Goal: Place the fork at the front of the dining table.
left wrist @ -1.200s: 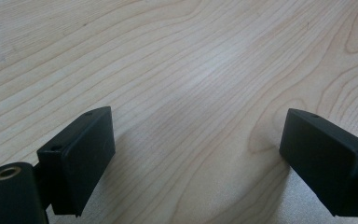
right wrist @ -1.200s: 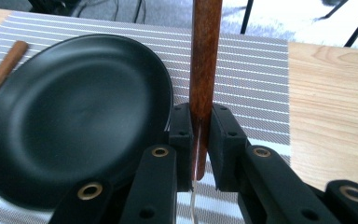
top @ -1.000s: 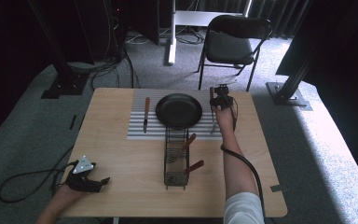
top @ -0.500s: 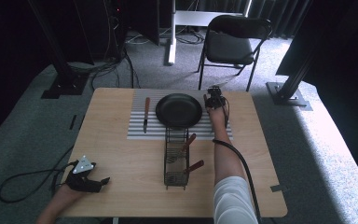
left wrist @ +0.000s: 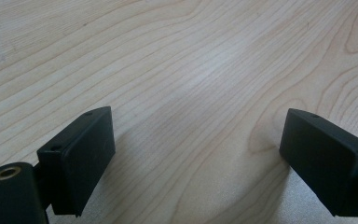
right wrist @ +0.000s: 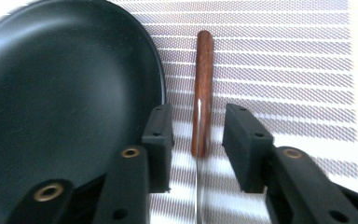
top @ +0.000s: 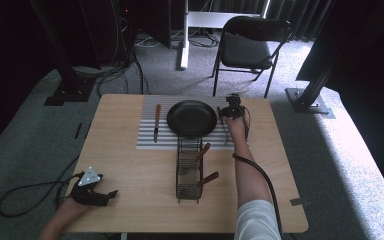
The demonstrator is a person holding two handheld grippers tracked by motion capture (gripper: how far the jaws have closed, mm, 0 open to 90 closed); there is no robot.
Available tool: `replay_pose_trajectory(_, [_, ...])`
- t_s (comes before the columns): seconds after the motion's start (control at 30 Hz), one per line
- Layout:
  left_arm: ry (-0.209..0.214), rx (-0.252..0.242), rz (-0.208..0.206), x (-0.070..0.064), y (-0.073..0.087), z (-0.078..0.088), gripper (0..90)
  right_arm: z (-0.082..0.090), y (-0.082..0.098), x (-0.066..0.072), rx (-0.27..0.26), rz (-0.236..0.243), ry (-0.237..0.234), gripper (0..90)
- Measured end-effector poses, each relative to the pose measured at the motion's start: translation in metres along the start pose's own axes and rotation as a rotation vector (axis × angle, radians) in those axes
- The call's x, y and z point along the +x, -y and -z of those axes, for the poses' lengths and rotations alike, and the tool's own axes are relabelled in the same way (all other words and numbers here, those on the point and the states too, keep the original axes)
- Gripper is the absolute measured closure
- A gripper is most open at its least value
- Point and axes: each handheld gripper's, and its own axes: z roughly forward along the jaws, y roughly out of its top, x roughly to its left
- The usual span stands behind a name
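While the right gripper (right wrist: pixel 198 140) straddles a wooden-handled utensil (right wrist: pixel 203 88) on the striped mat (right wrist: pixel 284 70) beside the black plate (right wrist: pixel 65 102), jaws apart and not touching it, its metal end is cut off below. Left gripper (left wrist: pixel 191 158) rests released near the desk's (top: pixel 130 170) front left corner.

Two black handheld grippers. The left gripper (top: pixel 96 192) carries a grey three-cornered plate (top: pixel 90 176) on top and trails a black cable (top: pixel 25 192). Its jaws are flat black rectangular blocks with small screw holes. The right gripper (right wrist: pixel 198 140) has matching black jaws on arms with brass-ringed holes. A white short sleeve (top: pixel 255 220) covers the person's right upper arm.
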Motion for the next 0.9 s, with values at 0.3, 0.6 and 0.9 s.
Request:
replay_pose_trajectory(0.3, [0.0, 0.0, 0.0, 0.0, 0.0, 0.0, 10.0, 0.029, 0.05, -0.009, 0.001, 0.034, -0.012, 63.4])
replay_pose_trajectory(0.6, [-0.008, 0.0, 0.01, -0.001, 0.0, 0.0, 10.0, 0.018, 0.068, -0.006, 0.042, 0.036, -0.035, 76.2])
replay_pose_trajectory(0.9, [-0.008, 0.001, 0.01, -0.001, 0.0, 0.0, 10.0, 0.022, 0.074, -0.027, 0.018, -0.045, -0.027, 67.7])
